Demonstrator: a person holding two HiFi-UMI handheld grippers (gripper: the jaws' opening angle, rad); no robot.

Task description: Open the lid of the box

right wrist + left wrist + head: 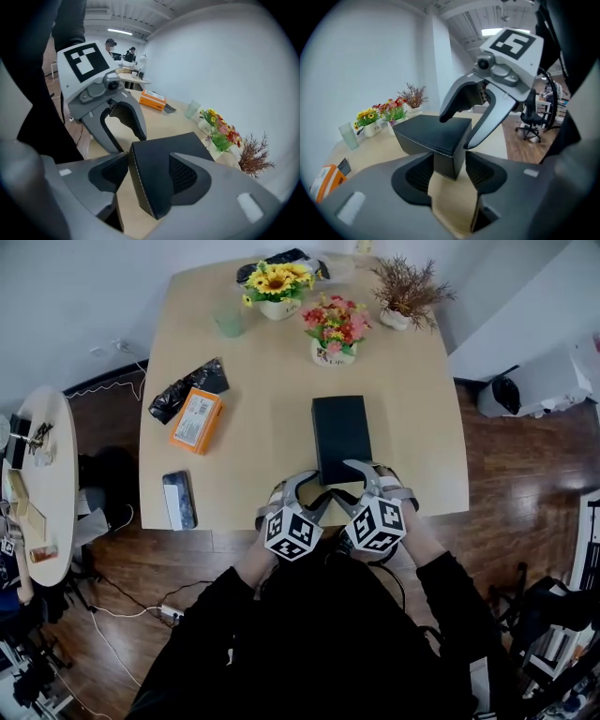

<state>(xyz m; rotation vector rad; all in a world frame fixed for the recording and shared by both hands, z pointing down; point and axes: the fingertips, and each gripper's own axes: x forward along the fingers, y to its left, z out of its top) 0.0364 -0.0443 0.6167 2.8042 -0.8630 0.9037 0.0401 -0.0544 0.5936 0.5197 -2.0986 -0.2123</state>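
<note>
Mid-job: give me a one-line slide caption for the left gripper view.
Open left gripper straddles the near corner of the closed black box on the table.

I record the black rectangular box on the pale wooden table, toward its near edge. Left of it lies the orange cardboard carton, the crumpled black plastic bag just behind. The white pot of pink flowers stands behind the box. The left gripper and right gripper straddle its near corners.
</note>
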